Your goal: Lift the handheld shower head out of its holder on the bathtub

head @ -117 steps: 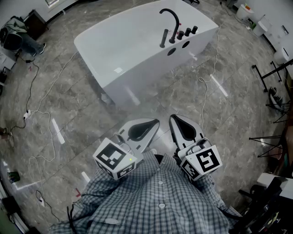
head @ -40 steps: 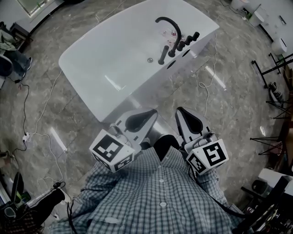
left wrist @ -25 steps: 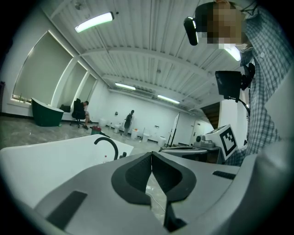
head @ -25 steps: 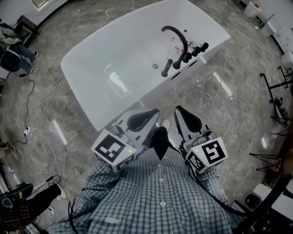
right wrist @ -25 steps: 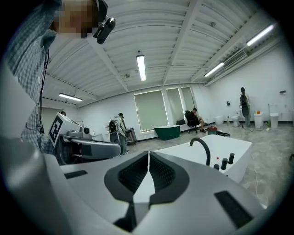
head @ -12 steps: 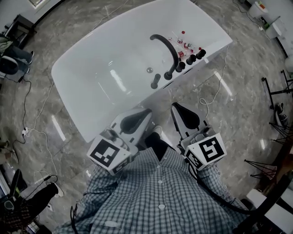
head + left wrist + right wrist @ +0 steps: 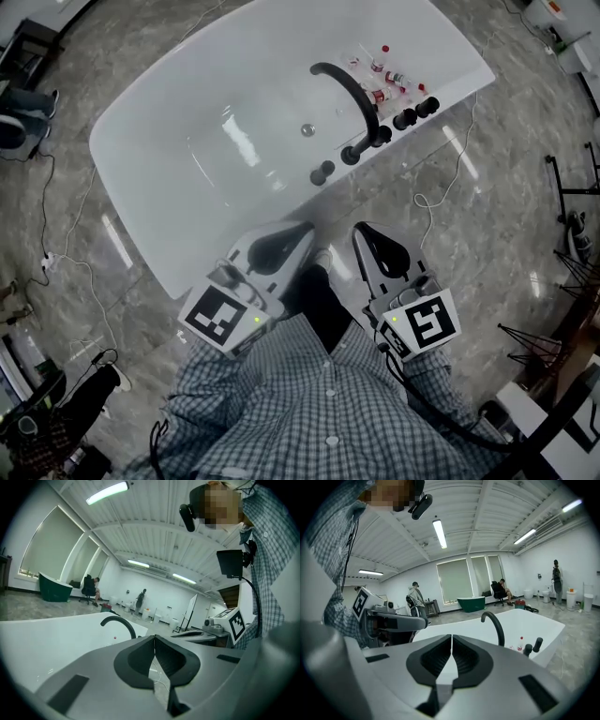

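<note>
Handheld shower head [image 7: 322, 172] stands upright on the rim of the one bathtub [image 7: 169, 187], beside a single arched spout [image 7: 349, 89] and three black knobs [image 7: 405, 119] — all nearer than a second ago. The left tool [image 7: 302, 232] and right tool [image 7: 364, 234] are short of the rim — both closed, empty, as before.

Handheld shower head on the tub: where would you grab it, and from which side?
Probably its black stem just above the holder, coming from the floor side. The handheld shower head stands upright at the end of the fittings row on the bathtub rim, with the curved spout beside it.
</note>
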A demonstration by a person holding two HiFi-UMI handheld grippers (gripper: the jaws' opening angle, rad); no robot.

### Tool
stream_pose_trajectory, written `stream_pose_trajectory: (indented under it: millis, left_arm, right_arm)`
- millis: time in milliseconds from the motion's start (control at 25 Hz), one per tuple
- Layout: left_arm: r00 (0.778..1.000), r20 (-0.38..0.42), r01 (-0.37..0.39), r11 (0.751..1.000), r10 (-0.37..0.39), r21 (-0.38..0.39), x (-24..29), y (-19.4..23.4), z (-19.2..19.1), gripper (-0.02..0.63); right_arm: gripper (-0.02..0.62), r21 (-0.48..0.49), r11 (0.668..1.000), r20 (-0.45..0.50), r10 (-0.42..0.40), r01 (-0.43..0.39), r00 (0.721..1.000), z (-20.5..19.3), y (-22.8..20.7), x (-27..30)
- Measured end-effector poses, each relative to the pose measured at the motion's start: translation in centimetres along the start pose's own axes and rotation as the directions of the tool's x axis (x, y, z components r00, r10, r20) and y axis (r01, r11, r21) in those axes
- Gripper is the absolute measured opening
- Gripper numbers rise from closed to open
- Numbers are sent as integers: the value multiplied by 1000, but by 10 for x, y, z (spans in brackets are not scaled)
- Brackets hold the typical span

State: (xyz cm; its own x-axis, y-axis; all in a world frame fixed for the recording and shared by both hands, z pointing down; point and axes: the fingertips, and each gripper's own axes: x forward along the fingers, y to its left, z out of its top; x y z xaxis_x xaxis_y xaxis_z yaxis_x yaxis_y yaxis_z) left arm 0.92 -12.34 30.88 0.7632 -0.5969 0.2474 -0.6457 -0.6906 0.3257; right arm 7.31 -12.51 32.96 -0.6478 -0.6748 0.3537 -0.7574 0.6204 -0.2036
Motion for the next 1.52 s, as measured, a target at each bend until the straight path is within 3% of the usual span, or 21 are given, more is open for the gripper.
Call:
stream_pose_trajectory:
  millis: [320, 520, 680, 960, 1120, 1240, 1520]
  left_arm:
    - [997, -76, 37, 994, -29, 104, 33, 49, -38, 11]
    - [990, -135, 64, 990, -47, 126, 54, 72, -85, 12]
    - [983, -174, 84, 991, -66, 102, 65, 78, -116, 12]
    - [986, -167, 28, 998, -17, 64, 82, 111, -159, 12]
    - [985, -171, 10, 998, 1, 60, 98, 128, -184, 12]
    - [984, -175, 5, 996, 10, 85, 108, 140, -200, 12]
    - [965, -261, 35, 984, 12, 176, 127, 154, -236, 14]
  right_arm:
    - [19, 8, 999, -58, -41, 41, 997, -44, -31, 44]
    - [20, -22, 998, -97, -55, 53, 994, -83, -52, 72]
    - [19, -1, 999, -109, -51, 51, 993, -107, -66, 84]
    - [19, 13, 999, -67, -30, 31, 997, -148, -79, 118]
    - [20, -29, 999, -87, -39, 37, 995, -173, -94, 137]
    - [20, -21, 999, -49, -32, 31, 998, -181, -101, 152]
    - [20, -53, 998, -84, -32, 27, 996, -216, -113, 172]
